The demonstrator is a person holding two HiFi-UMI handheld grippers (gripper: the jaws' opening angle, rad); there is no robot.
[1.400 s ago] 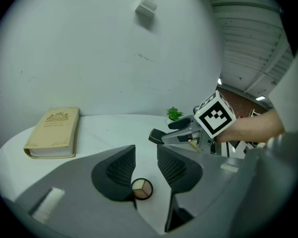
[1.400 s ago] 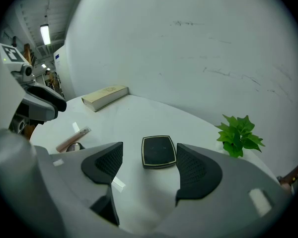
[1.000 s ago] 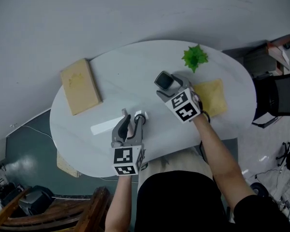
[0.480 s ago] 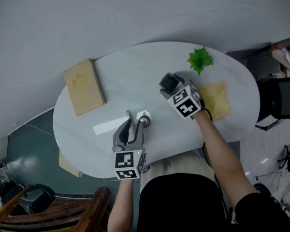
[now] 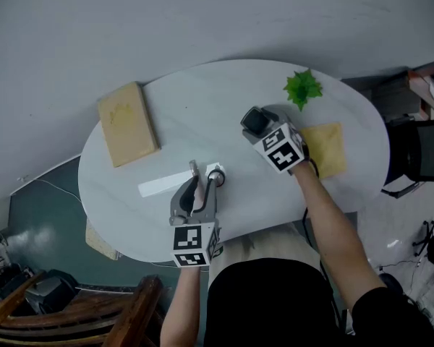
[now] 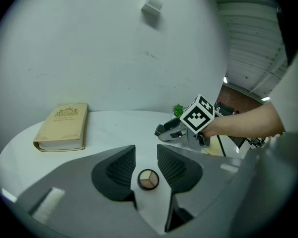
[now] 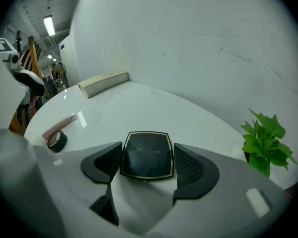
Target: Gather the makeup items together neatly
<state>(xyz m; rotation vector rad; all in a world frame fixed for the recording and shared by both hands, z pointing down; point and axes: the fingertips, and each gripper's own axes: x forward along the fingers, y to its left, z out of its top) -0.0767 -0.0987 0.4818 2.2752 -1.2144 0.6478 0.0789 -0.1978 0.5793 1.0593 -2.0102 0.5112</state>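
Right gripper (image 7: 147,148) is clamped on the black square compact (image 5: 254,121), holding it at the middle of the white table (image 5: 181,114), near the small green plant (image 5: 302,87); left gripper (image 6: 146,151) has its jaws spread, the round three-shade concealer pot (image 6: 148,179) lying between them by the table's near edge; a pink tube (image 7: 63,123) lies just beside it.

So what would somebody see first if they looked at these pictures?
First, the two grippers over the white oval table: the right gripper holds a black square compact above the middle, and the left gripper hangs open near the front edge, a little round three-colour makeup pot showing between its jaws. Next, the bright green plant at the far right and the tan book at the left.
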